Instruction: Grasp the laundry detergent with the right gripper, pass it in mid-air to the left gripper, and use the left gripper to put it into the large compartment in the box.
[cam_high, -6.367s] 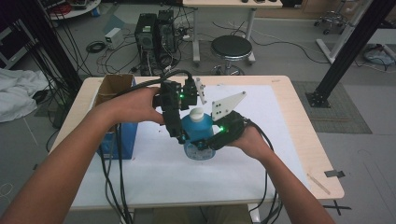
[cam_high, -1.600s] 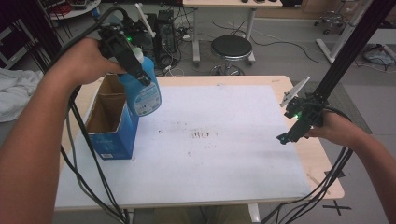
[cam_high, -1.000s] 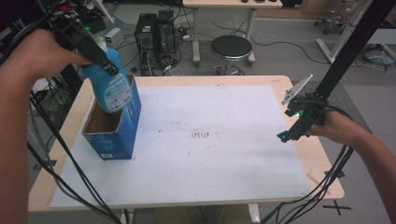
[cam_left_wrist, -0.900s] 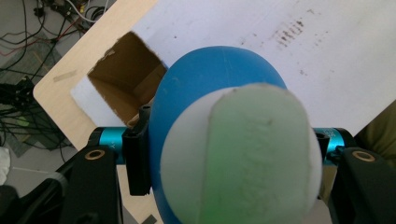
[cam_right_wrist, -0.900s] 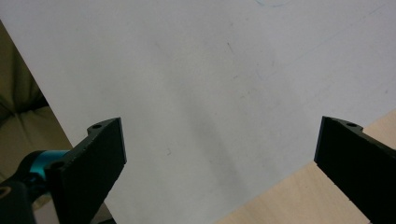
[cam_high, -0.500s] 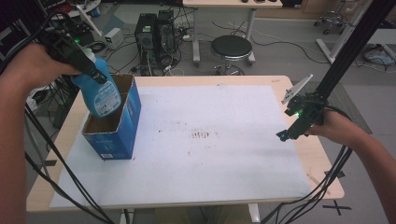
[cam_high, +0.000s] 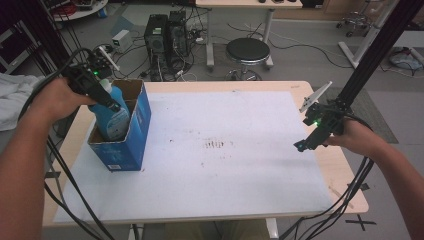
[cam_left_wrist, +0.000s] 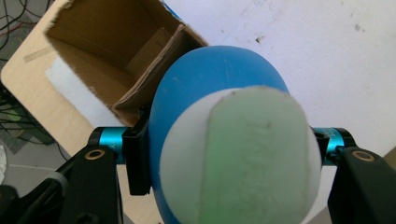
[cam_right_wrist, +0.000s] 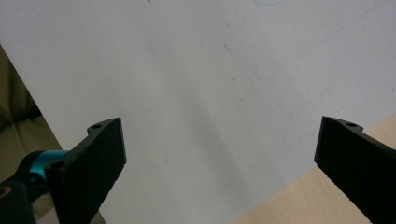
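A blue bottle (cam_high: 114, 116) with a white cap stands partly inside an open blue cardboard box (cam_high: 131, 145) at the table's left side. My left gripper (cam_high: 105, 97) is shut on the bottle just below its cap. In the left gripper view the bottle (cam_left_wrist: 210, 84) and its pale cap (cam_left_wrist: 252, 163) loom between the two black jaws, and the box's brown inside (cam_left_wrist: 107, 37) lies beyond. My right gripper (cam_high: 306, 144) hovers over the right part of the white sheet, open, with nothing between its jaws (cam_right_wrist: 219, 154).
A white sheet (cam_high: 225, 165) covers most of the wooden table (cam_high: 345, 180). Cables trail from both grippers over the front edge. A black frame post (cam_high: 370, 55) rises at the right. A stool (cam_high: 247, 50) and computer towers (cam_high: 165, 30) stand beyond the table.
My left gripper has come down with the blue bottle, which is now partly sunk into the box. The right gripper has stayed where it was.
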